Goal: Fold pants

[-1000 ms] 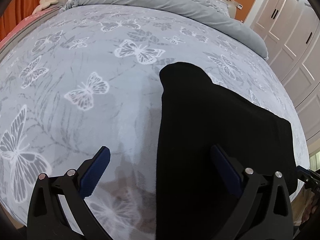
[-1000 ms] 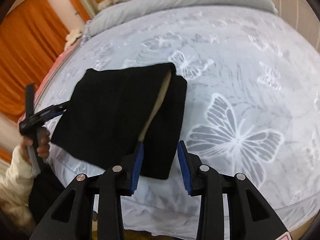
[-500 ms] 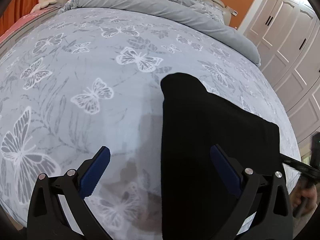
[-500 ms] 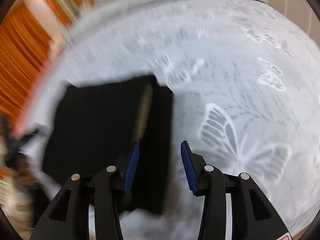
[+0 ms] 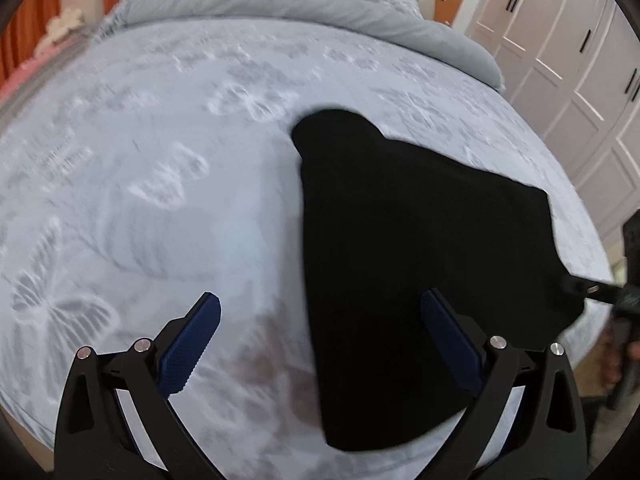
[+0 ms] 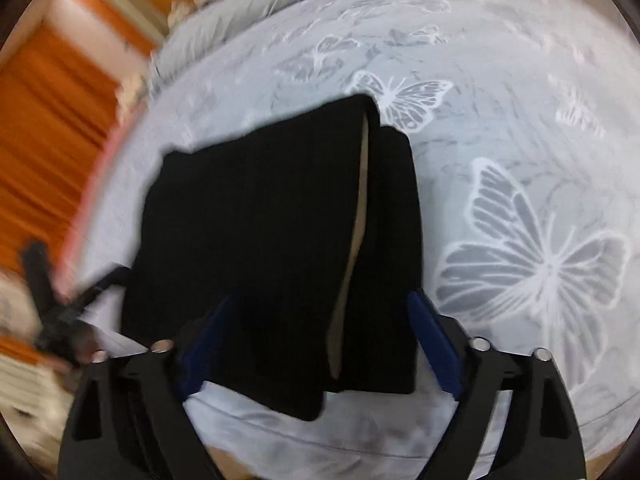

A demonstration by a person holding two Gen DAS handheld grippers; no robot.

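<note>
Folded black pants [image 5: 408, 248] lie flat on a pale blue butterfly-print bedspread [image 5: 160, 168] near the bed's front edge. In the right wrist view the pants [image 6: 260, 240] show a tan inner strip [image 6: 356, 236] along a fold. My left gripper [image 5: 320, 336] is open and empty; its right finger is over the pants' near part. My right gripper [image 6: 320, 340] is open wide, its fingers either side of the pants' near edge, holding nothing. The right gripper also shows at the right edge of the left wrist view [image 5: 600, 292].
A grey duvet [image 5: 312, 4] is bunched at the head of the bed. White wardrobe doors [image 5: 568, 40] stand to the right. Orange curtains [image 6: 48, 120] hang on the far left. The bed's front edge [image 6: 360, 444] is just below the right gripper.
My right gripper has opened wide and moved left over the pants' near edge. My left gripper has stayed open and shifted a little; the view is slightly blurred.
</note>
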